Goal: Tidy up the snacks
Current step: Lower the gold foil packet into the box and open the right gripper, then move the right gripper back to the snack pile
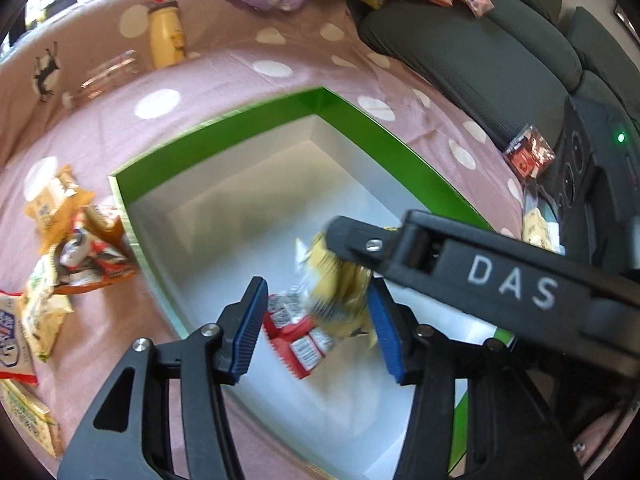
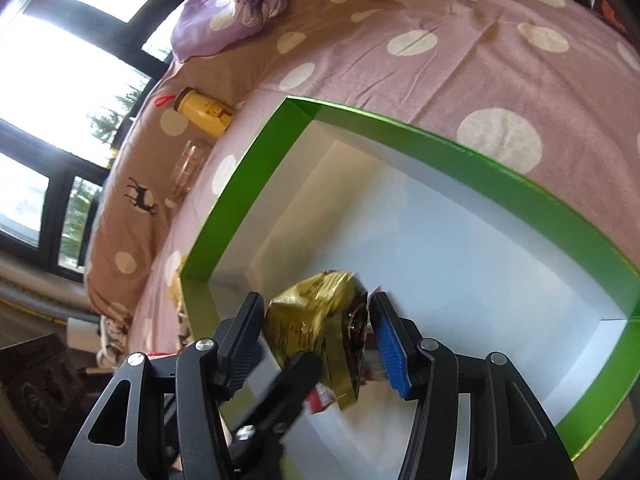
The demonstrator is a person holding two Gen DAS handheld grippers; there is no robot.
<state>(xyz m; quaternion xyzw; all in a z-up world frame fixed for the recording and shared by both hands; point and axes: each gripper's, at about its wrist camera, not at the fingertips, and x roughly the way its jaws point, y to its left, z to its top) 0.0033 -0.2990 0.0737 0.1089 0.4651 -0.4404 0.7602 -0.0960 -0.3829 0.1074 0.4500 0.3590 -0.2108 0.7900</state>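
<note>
Box (image 1: 224, 140), green outside and white inside, is sitting open on the spotted pink sheet (image 1: 248, 76) and is filling the centre of both views. Inside it, at lower centre of the left view, a red packet (image 1: 298, 340) is lying on the white floor, with a yellow packet (image 1: 340, 280) above it and overlapping it; the yellow packet is blurred.

Left gripper (image 1: 320, 332) is hovering over the box with its blue pads (image 1: 248, 332) spread wide, one on each side of the two packets, clamping nothing. One pad is just beside the yellow packet; contact cannot be confirmed.

Right gripper (image 2: 316, 336) is entering the left view from the right edge, its tip overlapping the yellow packet's top. In the right view, the yellow packet (image 2: 316, 320) is sitting between the spread fingers (image 2: 390, 344); whether they are pinching it or have let it go cannot be determined.

More snacks (image 1: 68, 248) are lying in a pile at the left edge of the left view, outside the box. Bottle (image 1: 166, 36), yellow, is lying at upper left beside a clear jar (image 1: 106, 76).
</note>
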